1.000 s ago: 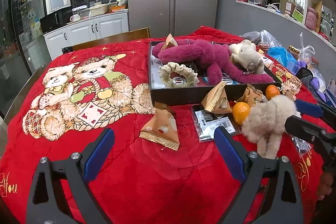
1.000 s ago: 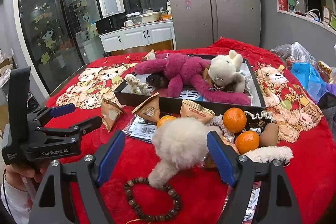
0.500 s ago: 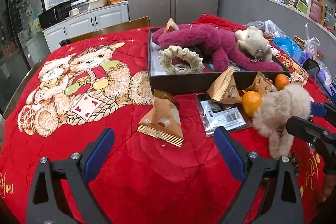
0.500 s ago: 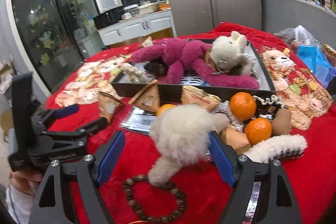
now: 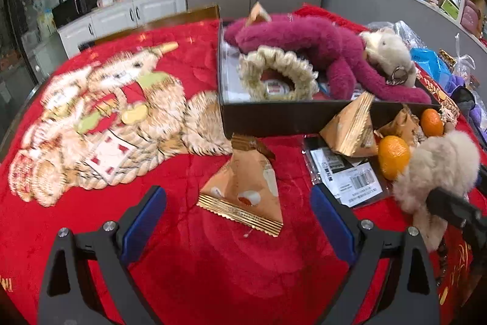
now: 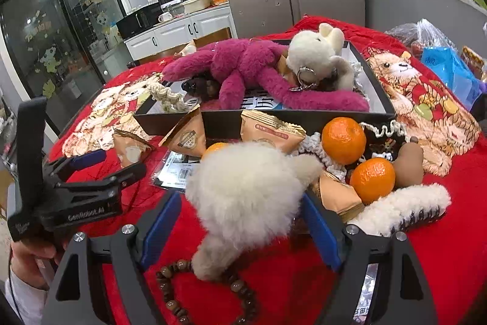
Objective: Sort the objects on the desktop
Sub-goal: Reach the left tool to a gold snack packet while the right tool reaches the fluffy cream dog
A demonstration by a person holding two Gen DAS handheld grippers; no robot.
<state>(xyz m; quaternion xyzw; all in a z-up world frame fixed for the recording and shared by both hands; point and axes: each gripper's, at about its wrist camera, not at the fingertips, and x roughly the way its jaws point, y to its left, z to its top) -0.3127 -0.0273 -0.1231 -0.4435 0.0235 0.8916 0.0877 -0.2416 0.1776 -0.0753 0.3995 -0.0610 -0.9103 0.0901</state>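
On the red blanket, a triangular orange snack packet (image 5: 243, 191) lies just ahead of my left gripper (image 5: 239, 218), which stands open with its blue pads either side of it and apart from it. A fluffy cream pompom toy (image 6: 249, 197) sits between the fingers of my right gripper (image 6: 240, 221), which is open; I see no pad squeezing the fur. The black box (image 5: 274, 118) behind holds a magenta plush bear (image 5: 304, 32), a cream plush (image 5: 386, 51) and a frilly scrunchie (image 5: 274, 66). In the right wrist view my left gripper (image 6: 115, 163) is at the left.
In front of the box (image 6: 304, 118) lie more snack packets (image 6: 188, 136), two oranges (image 6: 344, 139), a labelled plastic bag (image 5: 347, 175), a fluffy hair clip (image 6: 401, 209) and a brown bead bracelet (image 6: 170, 288). Plastic bags crowd the right edge. A hand (image 6: 27, 252) holds the left gripper.
Both grippers have come lower. The left one has closed in on the orange packet, and the right one has sunk around the fluffy toy. Neither pair of jaws has changed width.
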